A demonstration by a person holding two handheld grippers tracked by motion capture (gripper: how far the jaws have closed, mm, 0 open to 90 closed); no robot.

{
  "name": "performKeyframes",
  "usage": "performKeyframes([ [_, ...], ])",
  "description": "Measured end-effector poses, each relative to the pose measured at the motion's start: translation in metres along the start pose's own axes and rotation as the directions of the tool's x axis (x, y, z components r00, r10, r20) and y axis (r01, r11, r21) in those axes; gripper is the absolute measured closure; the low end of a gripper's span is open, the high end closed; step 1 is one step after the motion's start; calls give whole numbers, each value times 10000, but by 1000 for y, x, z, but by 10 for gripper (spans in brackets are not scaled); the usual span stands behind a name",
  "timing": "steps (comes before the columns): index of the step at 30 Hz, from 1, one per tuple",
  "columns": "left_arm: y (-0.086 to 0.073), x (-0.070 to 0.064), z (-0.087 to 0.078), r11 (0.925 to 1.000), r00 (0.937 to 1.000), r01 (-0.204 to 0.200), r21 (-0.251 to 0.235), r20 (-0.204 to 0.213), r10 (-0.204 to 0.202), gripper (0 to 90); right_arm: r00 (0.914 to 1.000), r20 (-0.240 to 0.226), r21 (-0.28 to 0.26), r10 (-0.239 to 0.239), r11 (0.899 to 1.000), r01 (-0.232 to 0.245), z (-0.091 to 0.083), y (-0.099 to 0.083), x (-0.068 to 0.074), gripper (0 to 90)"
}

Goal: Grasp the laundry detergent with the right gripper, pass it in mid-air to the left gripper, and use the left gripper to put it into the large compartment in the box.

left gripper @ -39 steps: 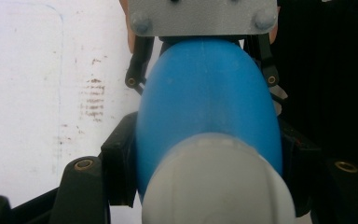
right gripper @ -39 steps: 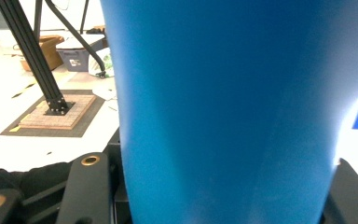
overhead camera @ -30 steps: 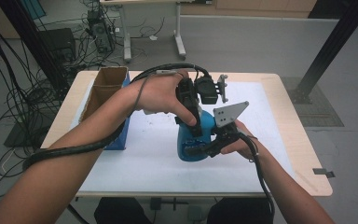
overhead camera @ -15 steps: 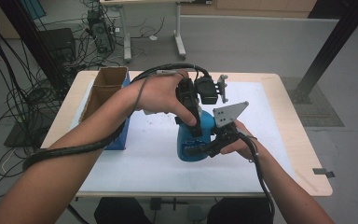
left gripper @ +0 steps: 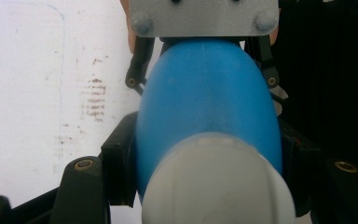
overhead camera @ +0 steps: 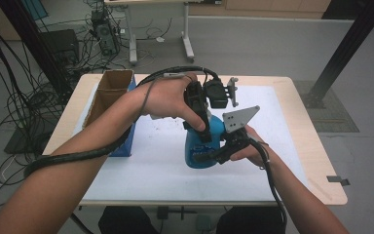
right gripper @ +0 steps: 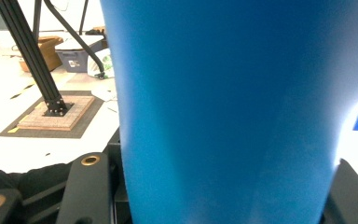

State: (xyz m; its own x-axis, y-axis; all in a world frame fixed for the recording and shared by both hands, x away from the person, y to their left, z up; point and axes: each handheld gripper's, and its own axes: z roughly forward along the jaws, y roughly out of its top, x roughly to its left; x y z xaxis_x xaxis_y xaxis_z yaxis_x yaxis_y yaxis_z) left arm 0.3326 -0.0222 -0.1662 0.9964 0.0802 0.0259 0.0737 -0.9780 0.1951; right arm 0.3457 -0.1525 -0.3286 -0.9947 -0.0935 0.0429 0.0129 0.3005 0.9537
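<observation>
A blue bottle with a white cap stands at the middle of the white mat, held from two sides. My left gripper comes down from above, its jaws shut on the bottle just below the cap. From the right, my right gripper closes low on the blue body, with a jaw on each flank. Its grey plate appears at the top of the left gripper view.
An open cardboard box and a blue box stand at the table's left edge. A black frame post rises beyond the right corner. Cables cover the floor to the left. Bare mat lies in front and left of the bottle.
</observation>
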Motion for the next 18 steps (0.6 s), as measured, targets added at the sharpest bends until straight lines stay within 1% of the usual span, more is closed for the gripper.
performKeyframes([
  [18,-1,-1,0,10000,10000,42,-22,-51,-42,376,10000,-2,36,-23,10000,23,1,0,0,421],
])
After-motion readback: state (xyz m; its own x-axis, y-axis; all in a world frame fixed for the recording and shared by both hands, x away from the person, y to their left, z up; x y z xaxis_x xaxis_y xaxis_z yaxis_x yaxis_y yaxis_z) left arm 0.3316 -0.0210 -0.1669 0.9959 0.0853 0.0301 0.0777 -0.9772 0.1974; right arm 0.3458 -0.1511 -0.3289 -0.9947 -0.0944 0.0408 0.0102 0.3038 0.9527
